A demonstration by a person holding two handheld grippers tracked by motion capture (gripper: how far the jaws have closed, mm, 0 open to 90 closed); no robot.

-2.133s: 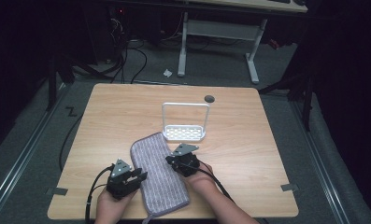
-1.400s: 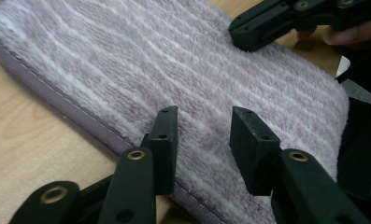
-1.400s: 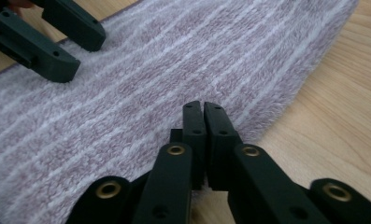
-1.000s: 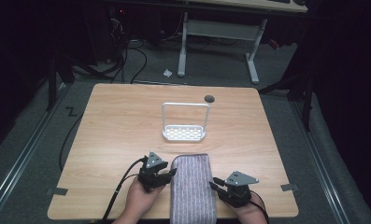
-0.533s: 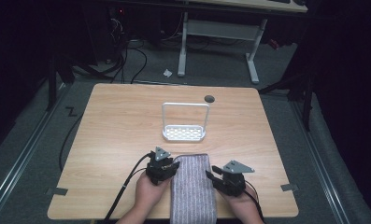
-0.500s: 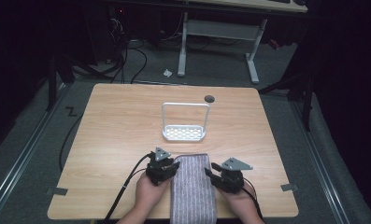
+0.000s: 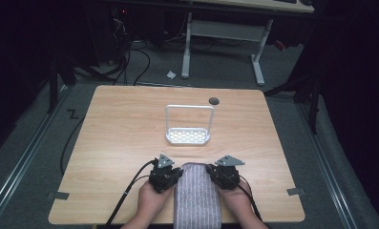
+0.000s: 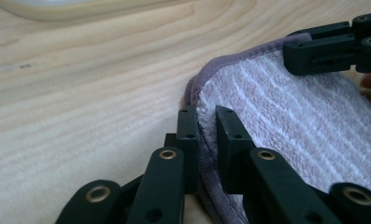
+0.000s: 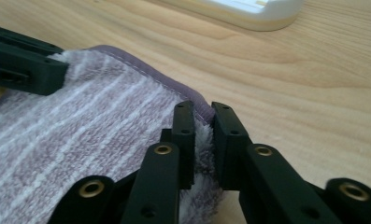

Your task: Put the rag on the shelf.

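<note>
Both grippers were moved fwd w/ towel (image 7: 196, 195) since 0.5 s ago. Left gripper (image 8: 203, 140) & right gripper (image 9: 203, 135) were clamped on far corners, table's (image 7: 130, 124) near edge. Likely mid-fold; next: corners lifted evenly.

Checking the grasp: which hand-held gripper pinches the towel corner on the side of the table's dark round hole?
The right hand-held gripper: it pinches the towel corner nearer the hole; the left hand-held gripper grips the opposite corner.

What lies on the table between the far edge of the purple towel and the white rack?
Nothing: in the high view, bare wood separates the towel, pinched at its far corners by the left gripper and right gripper, from the white rack.
</note>
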